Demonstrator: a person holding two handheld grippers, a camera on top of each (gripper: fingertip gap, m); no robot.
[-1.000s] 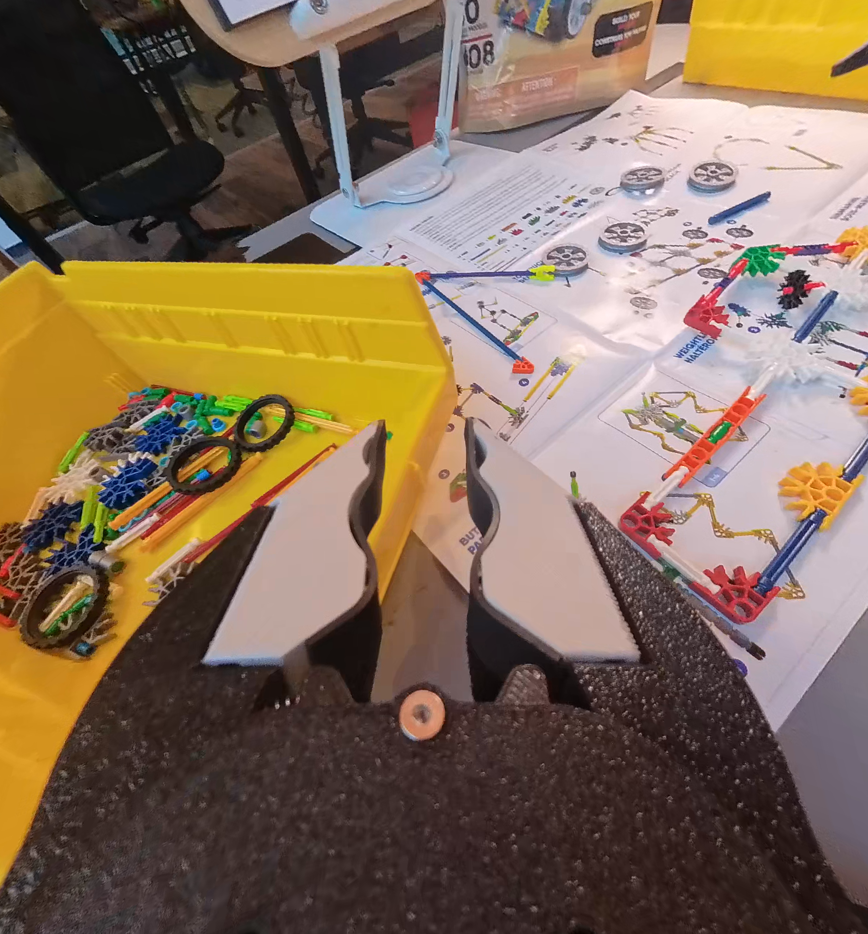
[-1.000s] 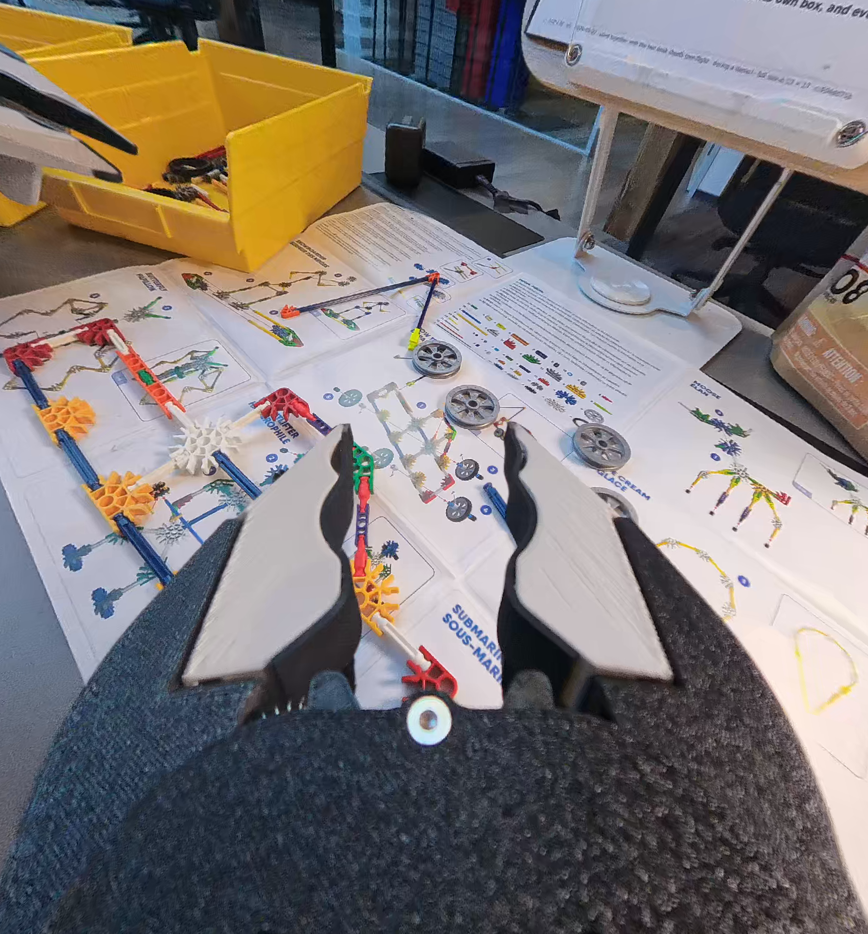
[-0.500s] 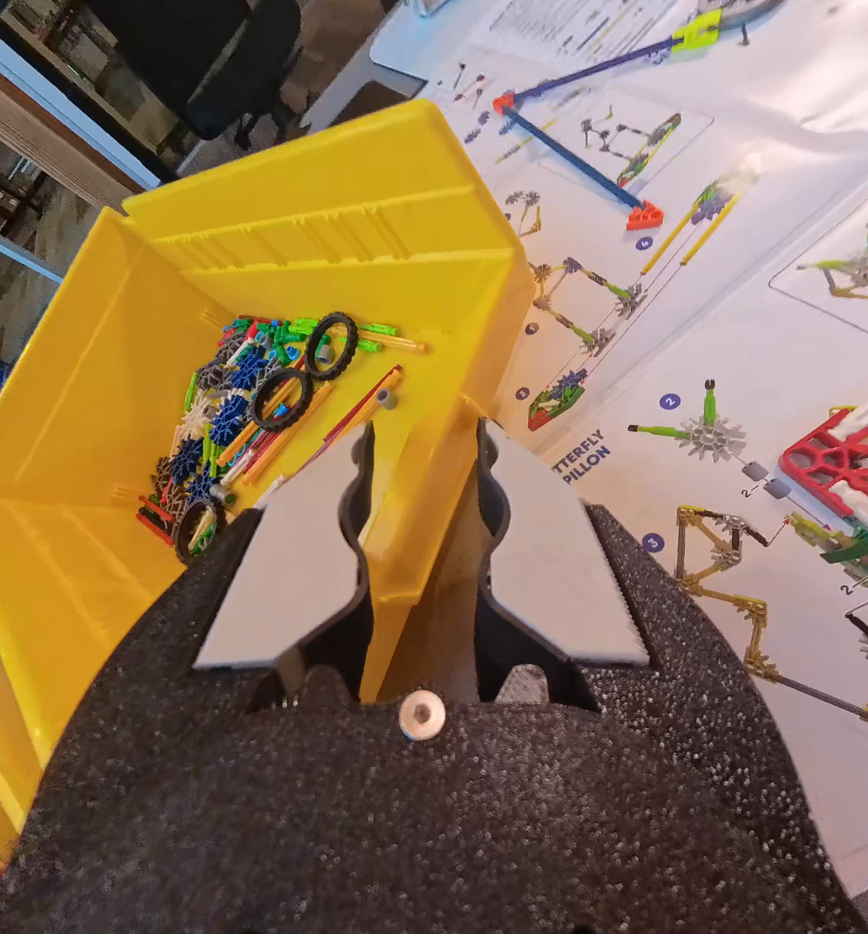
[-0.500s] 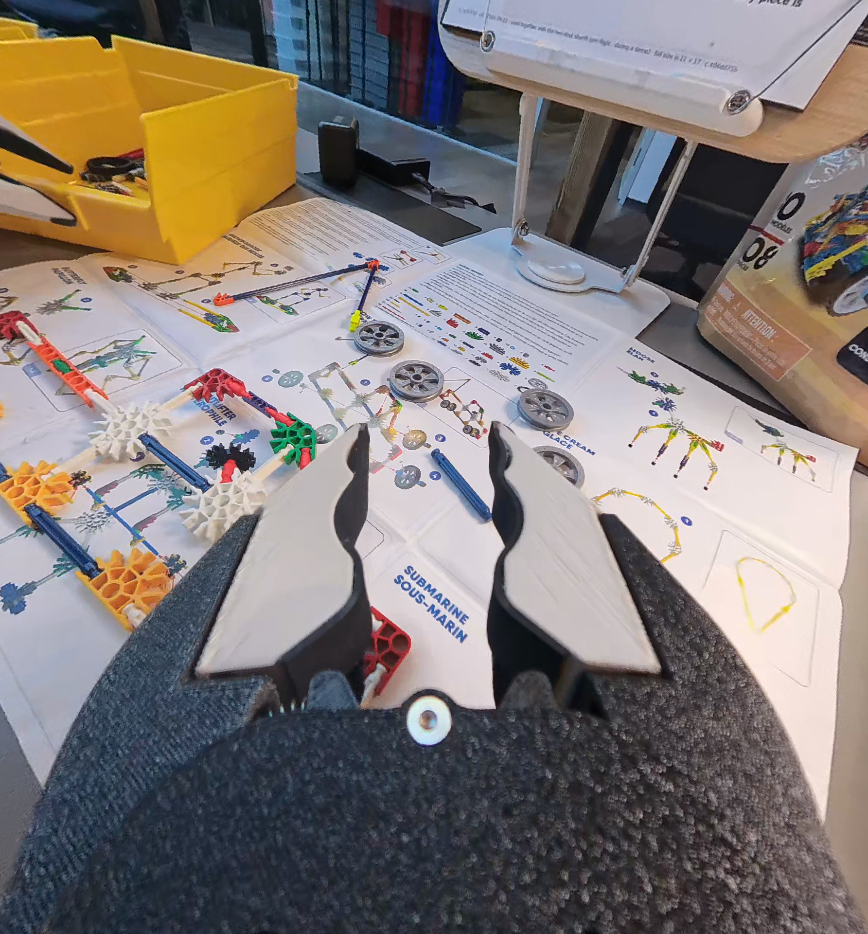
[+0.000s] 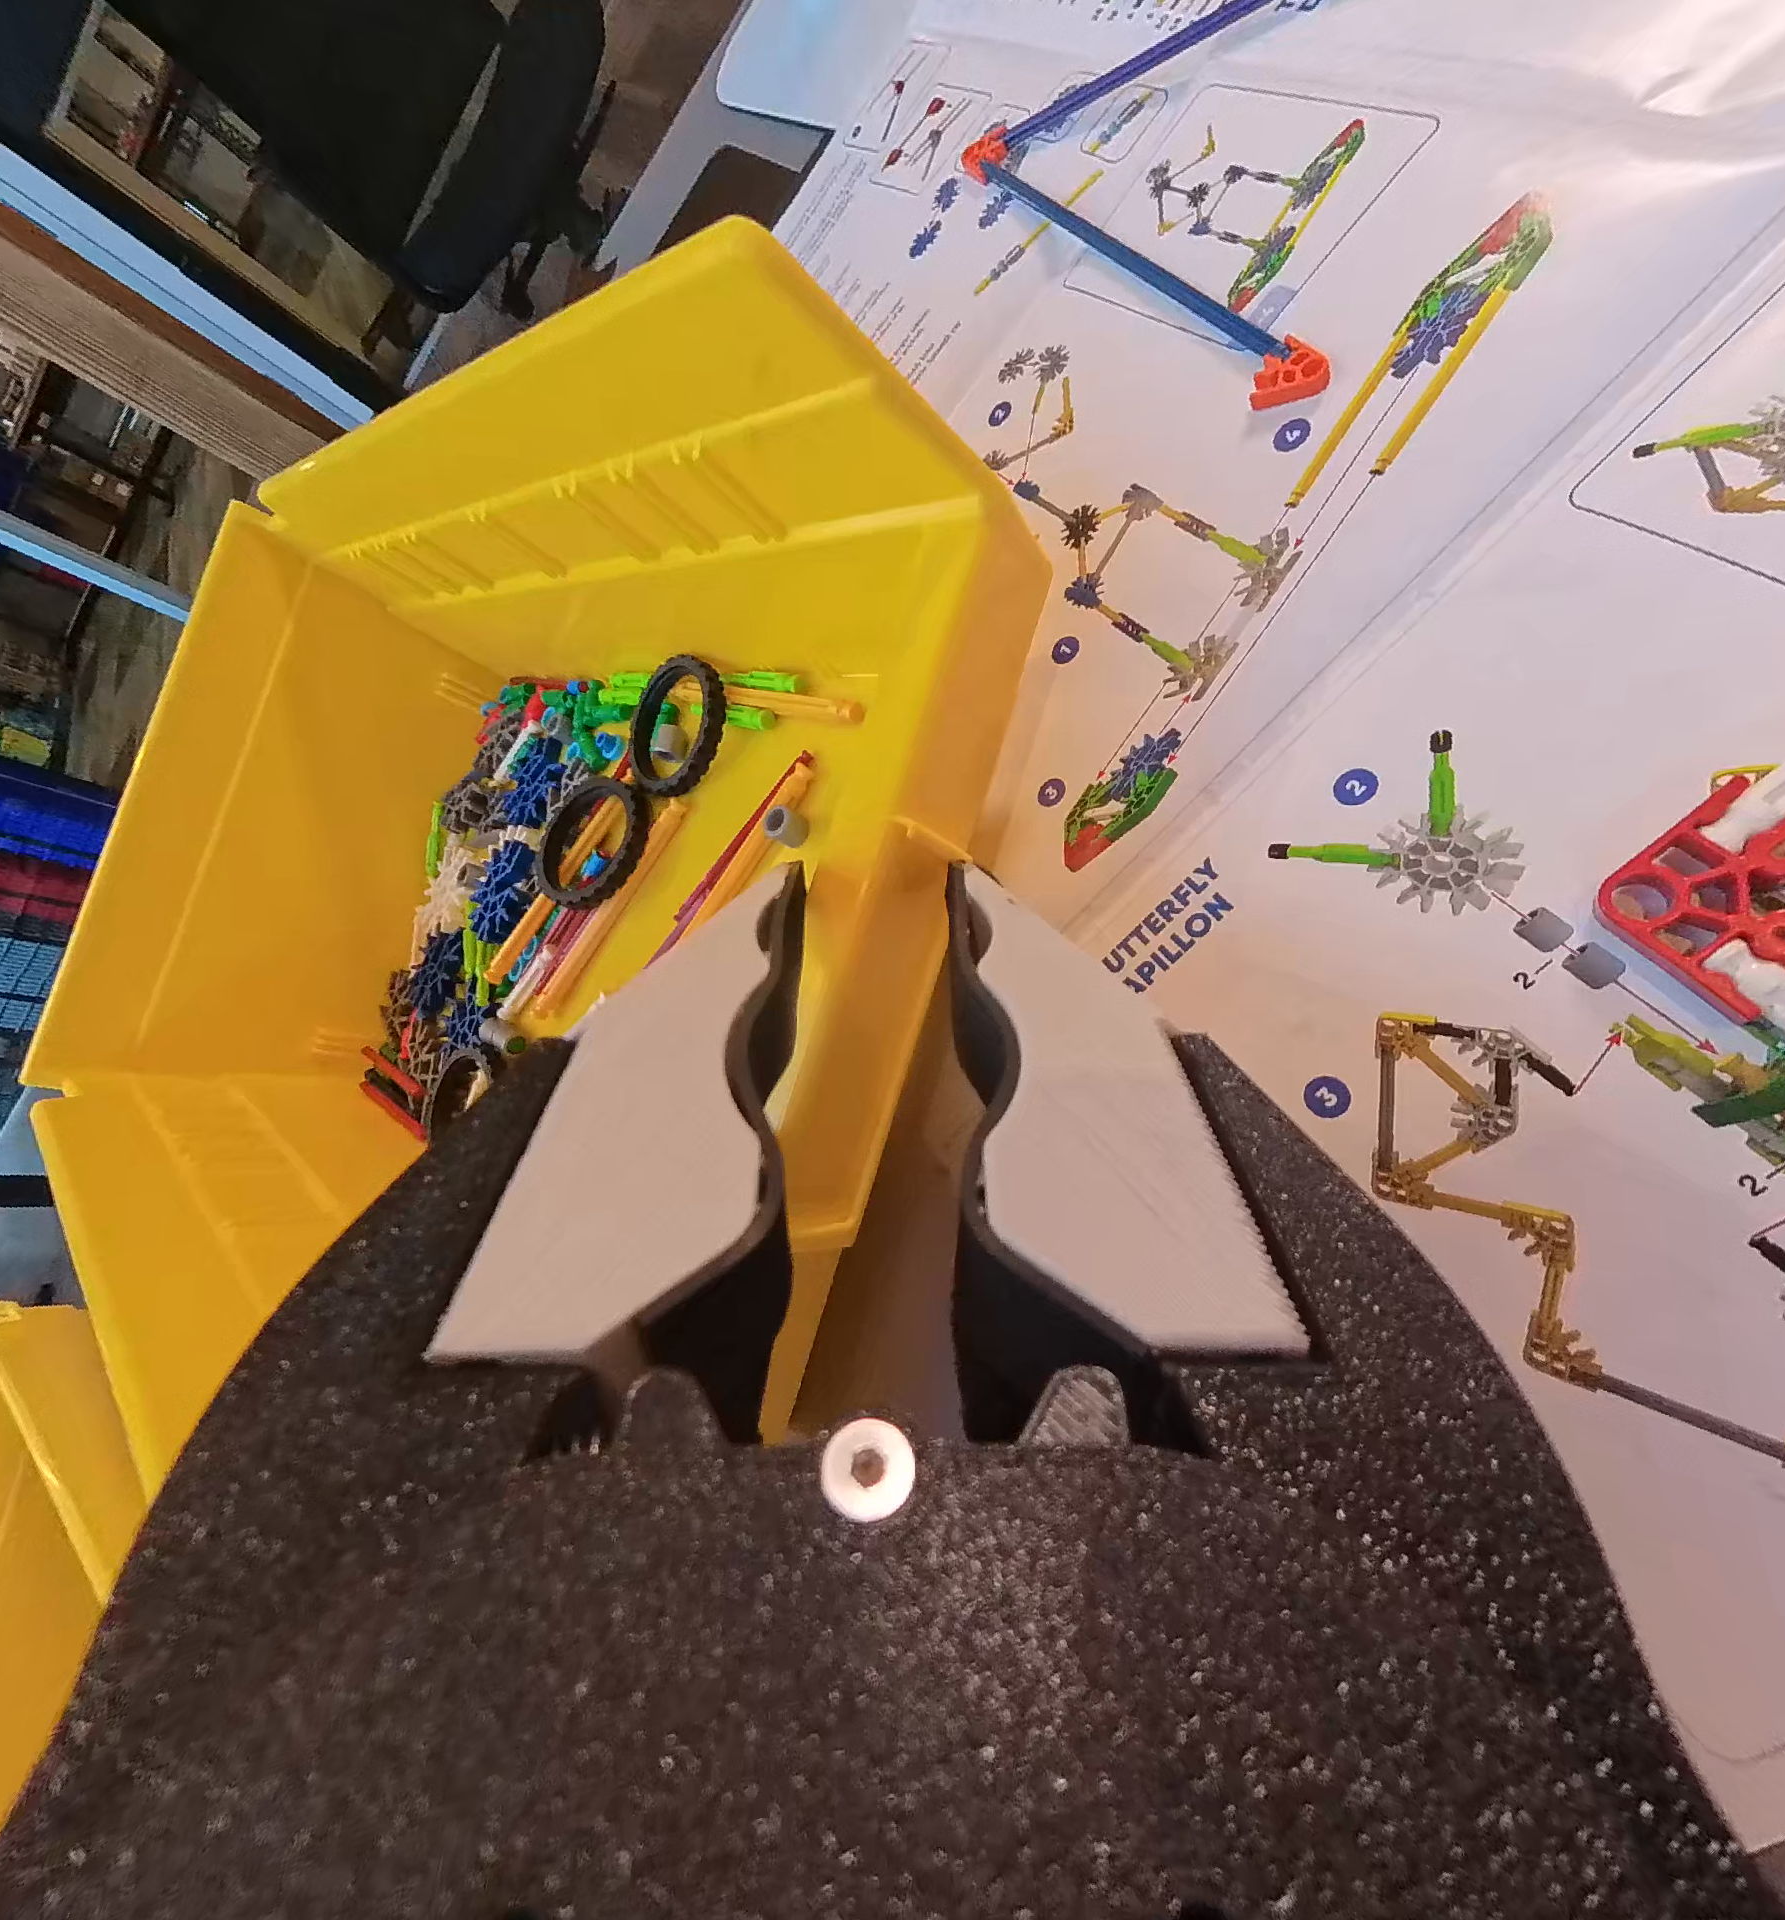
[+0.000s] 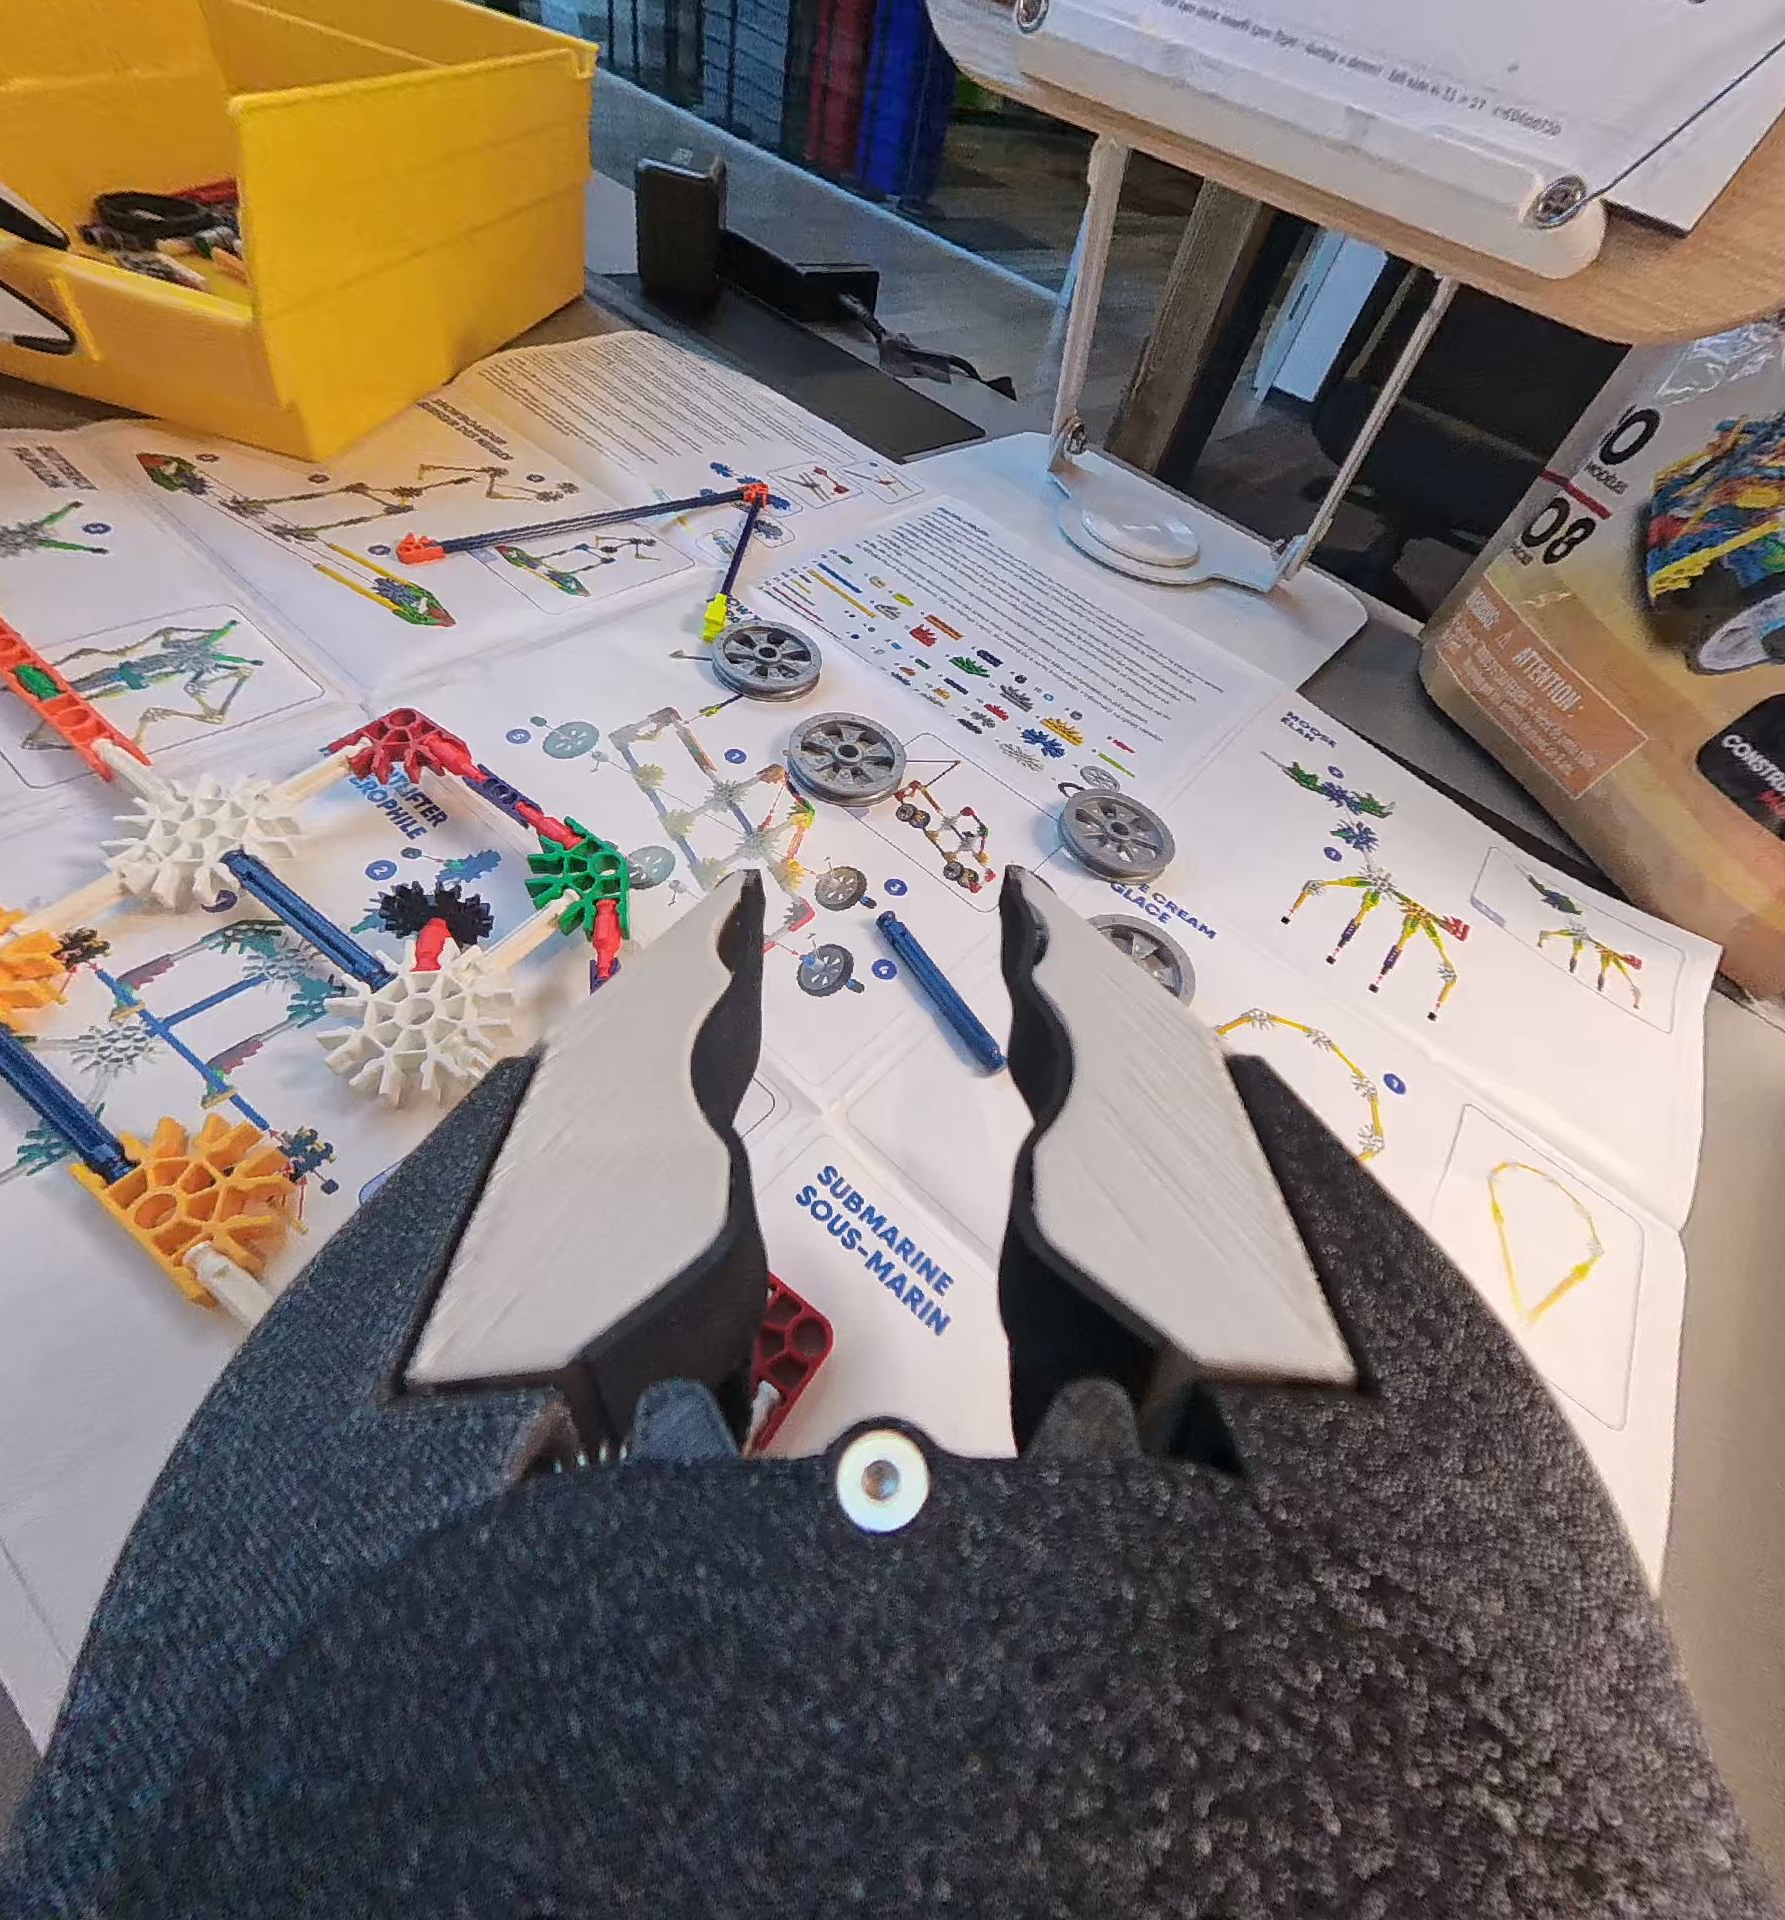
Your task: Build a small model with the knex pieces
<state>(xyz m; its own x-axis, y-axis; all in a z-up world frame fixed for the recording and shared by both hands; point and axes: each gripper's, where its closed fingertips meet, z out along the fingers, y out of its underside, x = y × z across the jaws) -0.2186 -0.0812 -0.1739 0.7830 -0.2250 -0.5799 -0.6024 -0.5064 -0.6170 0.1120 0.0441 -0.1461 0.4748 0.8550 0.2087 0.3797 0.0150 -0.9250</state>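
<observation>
My left claw (image 5: 867, 914) is released, empty, straddling the near wall of the yellow bin (image 5: 597, 488); vs 1 s ago it's tipped further over toward the parts pile, center-left of frame. Right claw (image 6: 883, 904) released too, has shifted so the blue rod (image 6: 938, 992) sits between its tips, untouched, on the instruction sheet (image 6: 1075, 644).

Office or lab workspace, set up for toy-building. Grey table (image 6: 1761, 1226) covered by unfolded instruction sheet (image 6: 971, 623). Yellow parts bin (image 5: 576, 540) holds plastic rods, connectors, tyres. Half-built rod-and-connector frame (image 6: 244, 935) and loose grey wheels (image 6: 846, 758) on sheet. Kit box (image 6: 1646, 665) at table edge. White stand (image 6: 1158, 520) holds clipboard-like board with paper. Black office chair (image 5: 472, 156) on floor behind. Shelves with stacked goods (image 5: 5, 831) in background.
</observation>
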